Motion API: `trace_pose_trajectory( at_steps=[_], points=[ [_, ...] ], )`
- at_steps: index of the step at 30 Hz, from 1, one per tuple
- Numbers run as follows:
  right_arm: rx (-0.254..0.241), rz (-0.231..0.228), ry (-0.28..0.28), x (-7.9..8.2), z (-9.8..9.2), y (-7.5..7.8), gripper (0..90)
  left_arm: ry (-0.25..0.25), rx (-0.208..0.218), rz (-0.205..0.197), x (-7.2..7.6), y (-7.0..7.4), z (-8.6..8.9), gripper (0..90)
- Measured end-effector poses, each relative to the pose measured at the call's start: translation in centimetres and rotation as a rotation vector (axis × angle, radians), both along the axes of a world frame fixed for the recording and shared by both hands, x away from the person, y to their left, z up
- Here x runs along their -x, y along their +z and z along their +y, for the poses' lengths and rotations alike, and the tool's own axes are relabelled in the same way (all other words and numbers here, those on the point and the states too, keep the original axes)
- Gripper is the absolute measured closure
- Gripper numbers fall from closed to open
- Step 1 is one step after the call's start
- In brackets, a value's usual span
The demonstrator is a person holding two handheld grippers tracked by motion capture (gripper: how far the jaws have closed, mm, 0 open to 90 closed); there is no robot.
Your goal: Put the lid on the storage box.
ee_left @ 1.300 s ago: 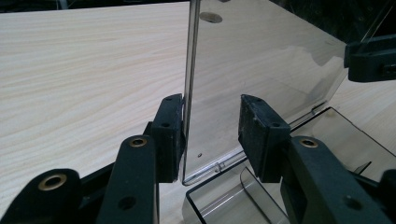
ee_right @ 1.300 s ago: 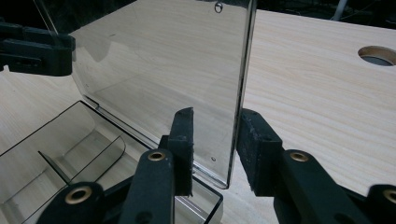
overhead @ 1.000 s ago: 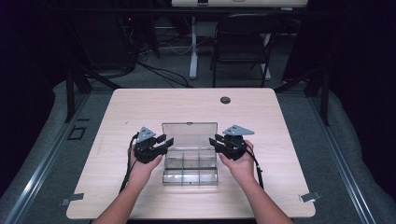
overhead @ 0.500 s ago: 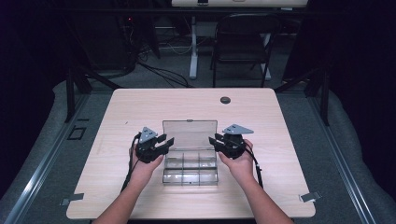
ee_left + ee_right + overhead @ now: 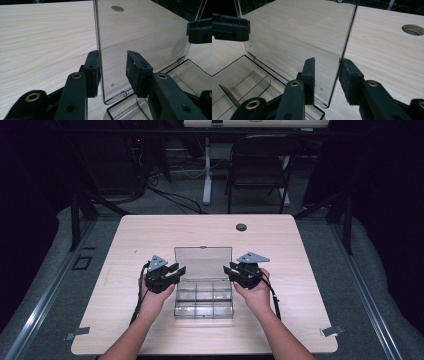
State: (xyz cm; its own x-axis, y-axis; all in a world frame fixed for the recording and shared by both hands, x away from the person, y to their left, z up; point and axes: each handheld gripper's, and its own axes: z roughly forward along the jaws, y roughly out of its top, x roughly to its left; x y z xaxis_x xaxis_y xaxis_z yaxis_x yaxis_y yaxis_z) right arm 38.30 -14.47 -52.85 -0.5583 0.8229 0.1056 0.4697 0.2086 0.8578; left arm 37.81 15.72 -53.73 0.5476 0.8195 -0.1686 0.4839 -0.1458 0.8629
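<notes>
Clear box (image 5: 204,300) on the table (image 5: 300,285), lid (image 5: 203,263) raised upright between the two claws. Left claw (image 5: 176,270): lid's edge between its jaws, one pad touching it, the other apart; the jaws have just been closing, no pinch yet. Right claw (image 5: 229,269): spread, astride the opposite edge, both pads (image 5: 309,75) near but apart. To swing the lid well, it seems best to seat both pads squarely on the edges, press evenly, and move both claws together so the hinge does not twist.
</notes>
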Motion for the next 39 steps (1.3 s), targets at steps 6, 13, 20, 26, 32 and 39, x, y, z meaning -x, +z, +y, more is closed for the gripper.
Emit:
trace_pose_trajectory(
  at_steps=[6, 13, 20, 26, 32, 39],
  points=[
    [-0.004, 0.008, -0.003, -0.2, 0.0, -0.1, 66.6, 0.009, -0.037, -0.017, 0.0, -0.1, -0.2, 63.9],
    [-0.014, 0.015, -0.004, -0.4, -0.1, -0.2, 66.7, 0.012, -0.018, -0.006, -0.3, -0.2, -0.1, 65.1],
    [-0.011, 0.014, -0.011, -0.5, 0.0, -0.4, 66.3, 0.022, -0.027, -0.006, -0.5, -0.4, -0.3, 66.1],
    [-0.009, 0.016, -0.014, -0.7, 0.0, -0.5, 66.0, 0.019, -0.024, -0.003, -0.6, -0.5, -0.2, 65.8],
    [-0.005, 0.020, -0.019, -0.9, 0.2, -0.7, 65.2, 0.017, -0.018, 0.003, -0.8, -0.6, -0.1, 65.7],
    [-0.018, 0.032, -0.023, -1.1, 0.2, -0.9, 65.4, 0.019, 0.000, 0.022, -1.1, -0.8, -0.1, 65.0]
  ],
)
